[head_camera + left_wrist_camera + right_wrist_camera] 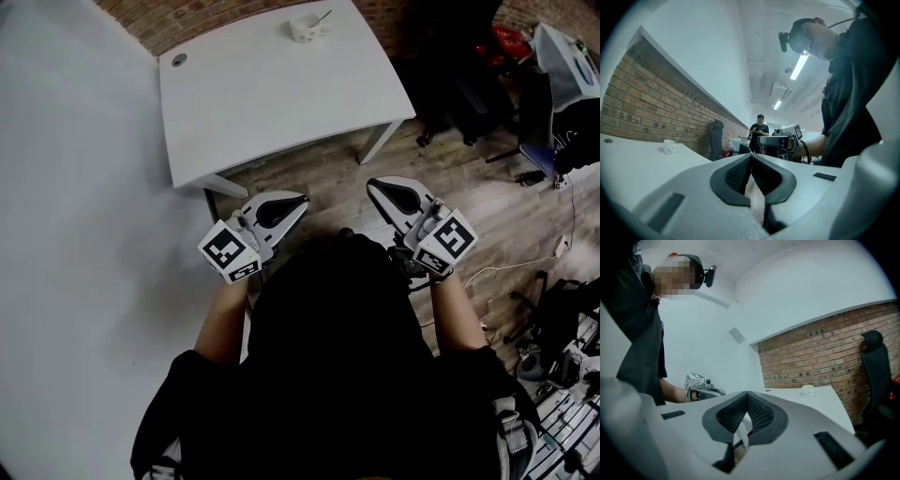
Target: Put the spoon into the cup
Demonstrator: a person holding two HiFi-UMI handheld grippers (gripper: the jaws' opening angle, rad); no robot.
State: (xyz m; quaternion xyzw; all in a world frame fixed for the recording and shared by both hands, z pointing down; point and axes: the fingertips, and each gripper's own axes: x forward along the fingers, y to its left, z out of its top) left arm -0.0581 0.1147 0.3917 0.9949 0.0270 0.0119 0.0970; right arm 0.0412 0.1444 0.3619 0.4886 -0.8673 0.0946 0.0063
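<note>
Head view: spoon point(323, 16) seemingly in cup point(303, 30) at 12 o'clock edge of table point(272, 103), handle toward 2 o'clock. Left gripper point(300, 199), right gripper point(373, 184) pressed together, empty. Keep clear of cup.

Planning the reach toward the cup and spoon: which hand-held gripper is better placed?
Left, marginally: the left hand-held gripper lines up more closely with the cup and spoon across the table, while the right hand-held gripper is further off to the side. Both are shut, empty and short of the table.

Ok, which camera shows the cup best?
The head view: the cup sits unobstructed on the table, a spoon poking from it. Both gripper views show only a tiny, distant white shape, spoon indiscernible.
</note>
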